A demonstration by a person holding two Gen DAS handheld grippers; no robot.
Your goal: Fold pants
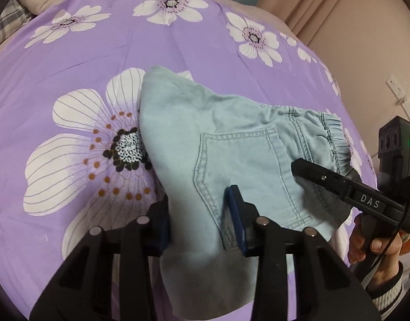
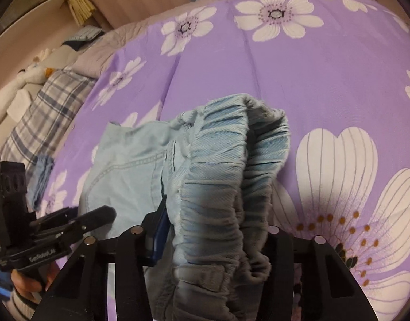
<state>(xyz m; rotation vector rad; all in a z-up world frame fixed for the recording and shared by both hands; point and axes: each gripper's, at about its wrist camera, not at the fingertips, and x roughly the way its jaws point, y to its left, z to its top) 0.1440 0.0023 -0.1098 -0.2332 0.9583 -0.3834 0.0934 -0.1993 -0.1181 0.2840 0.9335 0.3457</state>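
Nearest in the left wrist view, left gripper (image 1: 198, 214) closed narrow on a fold of the light-blue denim pants (image 1: 231, 160), blue pads pinching cloth at lower centre of frame, just below the back pocket (image 1: 247, 171). In the right wrist view, right gripper (image 2: 218, 243) clamped around the gathered elastic waistband (image 2: 231, 174), bunched thick between the jaws at lower centre. Both tools tilted steeply downward, side by side, right one entering the left view from the right edge. Farther up-frame, pants running away from both grippers, long axis toward upper left of the left view, resting on the purple floral bedsheet (image 1: 178, 45). Probably next: carrying the held end over the far end.
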